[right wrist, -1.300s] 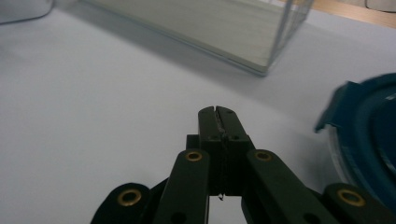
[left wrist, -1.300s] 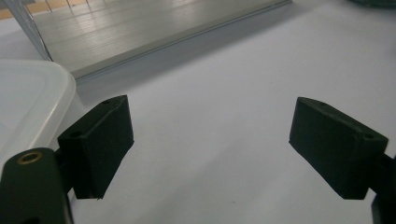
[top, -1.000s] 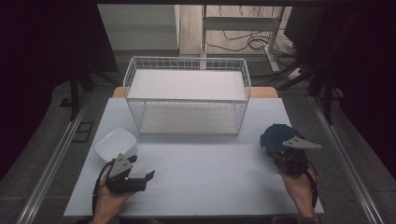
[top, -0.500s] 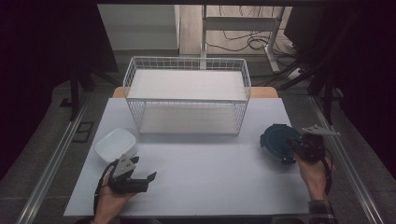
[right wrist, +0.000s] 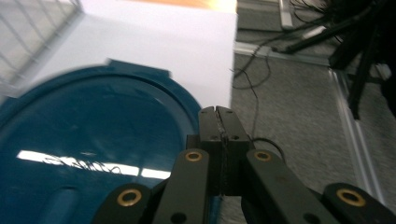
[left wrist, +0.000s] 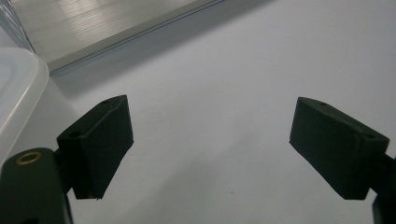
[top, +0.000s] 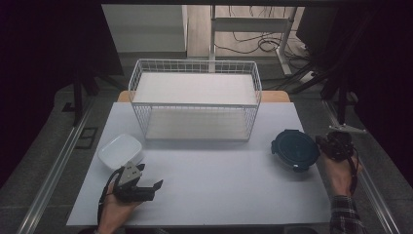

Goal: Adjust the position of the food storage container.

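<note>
Blue round lid (right wrist: 93, 154) beside right hand-held gripper (right wrist: 218, 114), jaws together, left hand-held gripper (left wrist: 210, 140) apart

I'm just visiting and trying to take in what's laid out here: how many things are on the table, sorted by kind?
White wire basket: 1
White food container: 1
Round dark blue lidded container: 1
Hand-held grippers: 2, the left gripper and the right gripper
Total: 5
</note>
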{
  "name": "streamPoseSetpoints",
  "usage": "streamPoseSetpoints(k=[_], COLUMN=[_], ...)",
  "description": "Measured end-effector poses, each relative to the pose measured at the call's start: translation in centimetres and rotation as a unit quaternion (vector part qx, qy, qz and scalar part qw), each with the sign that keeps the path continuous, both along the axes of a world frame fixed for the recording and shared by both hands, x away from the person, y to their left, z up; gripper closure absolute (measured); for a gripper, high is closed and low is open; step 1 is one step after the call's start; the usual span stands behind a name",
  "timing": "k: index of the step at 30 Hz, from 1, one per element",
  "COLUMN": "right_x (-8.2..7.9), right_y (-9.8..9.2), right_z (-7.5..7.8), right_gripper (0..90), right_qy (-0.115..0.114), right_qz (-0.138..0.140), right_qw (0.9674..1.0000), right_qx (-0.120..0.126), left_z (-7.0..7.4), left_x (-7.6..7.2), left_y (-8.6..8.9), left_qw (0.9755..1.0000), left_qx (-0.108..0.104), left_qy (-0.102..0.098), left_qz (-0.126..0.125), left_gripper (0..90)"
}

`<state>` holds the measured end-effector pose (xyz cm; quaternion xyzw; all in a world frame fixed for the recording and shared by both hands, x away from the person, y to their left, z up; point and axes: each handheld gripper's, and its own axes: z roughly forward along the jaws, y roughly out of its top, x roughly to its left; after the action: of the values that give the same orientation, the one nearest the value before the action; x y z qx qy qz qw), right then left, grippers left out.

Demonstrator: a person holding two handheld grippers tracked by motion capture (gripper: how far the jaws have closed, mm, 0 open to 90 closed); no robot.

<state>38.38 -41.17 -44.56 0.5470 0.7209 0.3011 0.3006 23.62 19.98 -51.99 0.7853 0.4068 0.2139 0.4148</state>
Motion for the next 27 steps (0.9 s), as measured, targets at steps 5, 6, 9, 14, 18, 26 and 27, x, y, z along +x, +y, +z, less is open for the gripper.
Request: streamPoseSetpoints(k=[5,6,9,14,18,26,27], right_x=[0.4,0.5,0.6,0.6,0.7,0.7,0.7], right_y=[-0.9,-1.0,-0.9,-0.9,-0.2,2.6,3.1], right_z=[-1.0,-1.4,-1.6,-1.6,-1.8,-2.0,-2.1], right_gripper=[89.3,89.4,89.5,89.7,89.7,89.7,89.7], right_qy=[0.015,0.025,0.03,0.034,0.034,0.034,0.034], right_qz=[-0.011,-0.009,-0.009,-0.006,0.008,0.043,0.049], right_qw=[0.9998,0.9996,0.9993,0.9994,0.9994,0.9984,0.9981], right_qx=[-0.006,-0.011,-0.021,-0.011,0.006,0.013,0.014], left_z=[0.0,0.0,0.0,-0.1,-0.1,0.0,0.0], left_x=[0.0,0.0,0.1,0.2,0.2,0.1,0.1], left_y=[0.0,0.0,0.0,-0.1,-0.1,-0.1,-0.1], left_qw=[1.0,1.0,1.0,1.0,1.0,1.0,1.0], left_qx=[0.001,0.001,0.001,0.001,0.002,0.003,0.003], left_qy=[0.0,0.0,0.001,0.002,0.002,0.0,-0.001], left_qz=[0.0,0.0,0.0,-0.001,-0.001,0.0,0.0], left_gripper=[12.9,13.0,13.0,13.2,13.2,13.5,13.5])
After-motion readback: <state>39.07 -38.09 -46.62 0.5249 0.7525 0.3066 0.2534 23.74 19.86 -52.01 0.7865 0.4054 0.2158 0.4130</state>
